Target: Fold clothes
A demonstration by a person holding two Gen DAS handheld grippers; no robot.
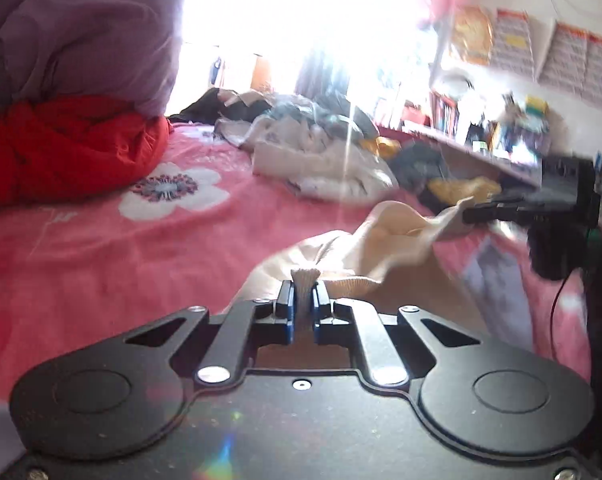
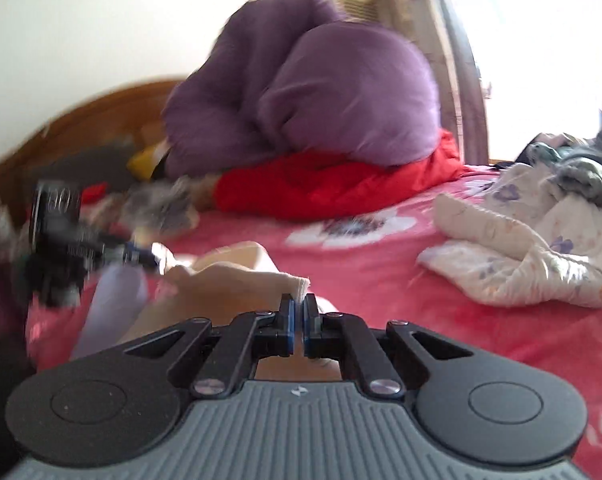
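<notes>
A cream ribbed garment [image 1: 385, 240] lies bunched on the pink flowered bedspread [image 1: 101, 248]. My left gripper [image 1: 304, 294] is shut on its ribbed hem, and a tuft of cream fabric sticks up between the blue pads. In the same view the right gripper [image 1: 471, 213] at the right pinches another edge of the garment and lifts it. From the right wrist, the right gripper [image 2: 299, 300] is shut on a corner of the cream garment [image 2: 237, 276]. The left gripper [image 2: 149, 258] shows blurred at the left, holding the far edge.
A purple quilt [image 2: 321, 92] sits on a red one [image 2: 341, 184] at the headboard. A heap of unfolded clothes [image 1: 325, 152] lies further along the bed, with a floral white piece [image 2: 533, 248] nearest. A cluttered shelf [image 1: 481, 128] runs along the wall.
</notes>
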